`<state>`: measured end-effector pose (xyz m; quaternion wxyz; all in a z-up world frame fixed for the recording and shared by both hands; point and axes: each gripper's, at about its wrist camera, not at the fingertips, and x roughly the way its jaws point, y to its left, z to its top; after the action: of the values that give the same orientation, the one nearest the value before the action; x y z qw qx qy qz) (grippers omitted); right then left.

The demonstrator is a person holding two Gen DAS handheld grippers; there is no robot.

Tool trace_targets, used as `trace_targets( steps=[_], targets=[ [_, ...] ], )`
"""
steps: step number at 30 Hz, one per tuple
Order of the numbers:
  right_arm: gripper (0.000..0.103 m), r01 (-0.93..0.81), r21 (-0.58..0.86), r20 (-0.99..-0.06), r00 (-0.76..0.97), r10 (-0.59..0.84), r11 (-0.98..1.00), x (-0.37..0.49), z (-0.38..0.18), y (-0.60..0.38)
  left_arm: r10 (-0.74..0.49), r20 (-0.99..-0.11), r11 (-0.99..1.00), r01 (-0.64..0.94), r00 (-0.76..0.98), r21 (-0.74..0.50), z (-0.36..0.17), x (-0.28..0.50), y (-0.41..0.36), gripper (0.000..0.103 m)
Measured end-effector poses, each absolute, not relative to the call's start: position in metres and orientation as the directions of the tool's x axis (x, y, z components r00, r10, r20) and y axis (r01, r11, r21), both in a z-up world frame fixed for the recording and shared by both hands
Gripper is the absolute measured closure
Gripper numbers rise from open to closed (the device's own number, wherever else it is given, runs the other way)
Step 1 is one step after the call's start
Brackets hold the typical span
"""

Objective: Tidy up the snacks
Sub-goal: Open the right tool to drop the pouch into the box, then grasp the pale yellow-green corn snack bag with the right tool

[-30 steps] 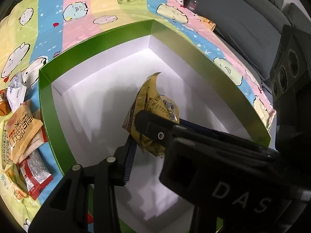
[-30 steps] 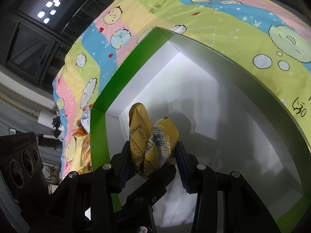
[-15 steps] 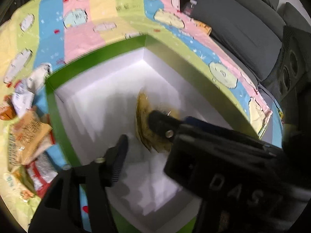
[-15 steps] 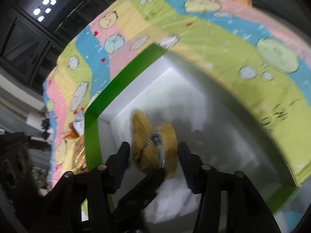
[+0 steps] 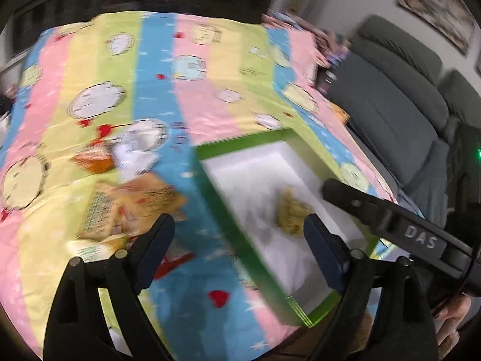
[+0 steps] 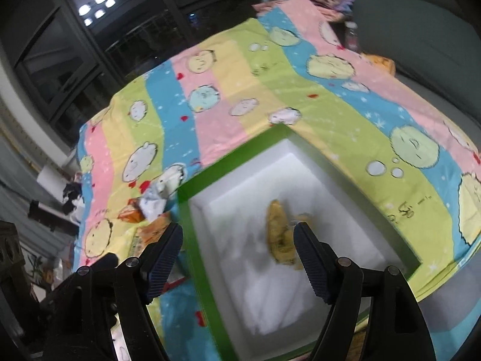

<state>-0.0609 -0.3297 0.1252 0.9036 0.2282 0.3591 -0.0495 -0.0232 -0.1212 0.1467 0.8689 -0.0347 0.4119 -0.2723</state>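
Nearest the lens, the left claw [image 5: 237, 234] gapes wide, having just been opening, nothing between its pads. The right claw [image 6: 237, 240] has likewise just been opening and stands apart, gripping nothing. Beyond them the yellow snack packet [image 6: 281, 237] lies loose on the white floor of the green-rimmed box [image 6: 188, 210]. Further left, other snack packets [image 5: 135, 201] lie scattered on the striped cartoon sheet [image 5: 156, 69].

A pastel striped cartoon-print cloth [image 5: 156, 69] is covering the work surface. A dark grey cushioned sofa [image 5: 390, 96] is sitting along its right edge. Dark-framed night windows [image 6: 90, 39] are reflecting a cluster of ceiling lights [image 6: 97, 7]. A framed picture [image 5: 436, 9] is hanging on the pale wall.
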Motion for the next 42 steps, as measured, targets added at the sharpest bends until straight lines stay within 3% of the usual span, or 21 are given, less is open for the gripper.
trace_targets(
  steps=[17,29,35,42],
  targets=[
    [0.026,0.042,0.301,-0.704,0.683,0.193,0.953,-0.032,0.116,-0.216,-0.358,-0.745,0.925,0.105,0.563,-0.365,0.097,-0.016,0.02,0.01],
    [0.026,-0.052,0.381,-0.757,0.556,0.344,0.923,-0.003,0.077,-0.175,-0.396,-0.765,0.91,0.107,0.507,-0.4,0.059,-0.009,0.026,0.011],
    [0.026,-0.071,0.431,-0.779,0.473,0.411,0.9,0.017,0.054,-0.161,-0.435,-0.765,0.893,0.121,0.475,-0.433,0.047,-0.001,0.02,0.024],
    [0.044,-0.111,0.472,-0.79,0.387,0.476,0.875,0.036,0.032,-0.14,-0.476,-0.767,0.873,0.128,0.43,-0.471,0.032,0.009,0.015,0.035]
  ],
)
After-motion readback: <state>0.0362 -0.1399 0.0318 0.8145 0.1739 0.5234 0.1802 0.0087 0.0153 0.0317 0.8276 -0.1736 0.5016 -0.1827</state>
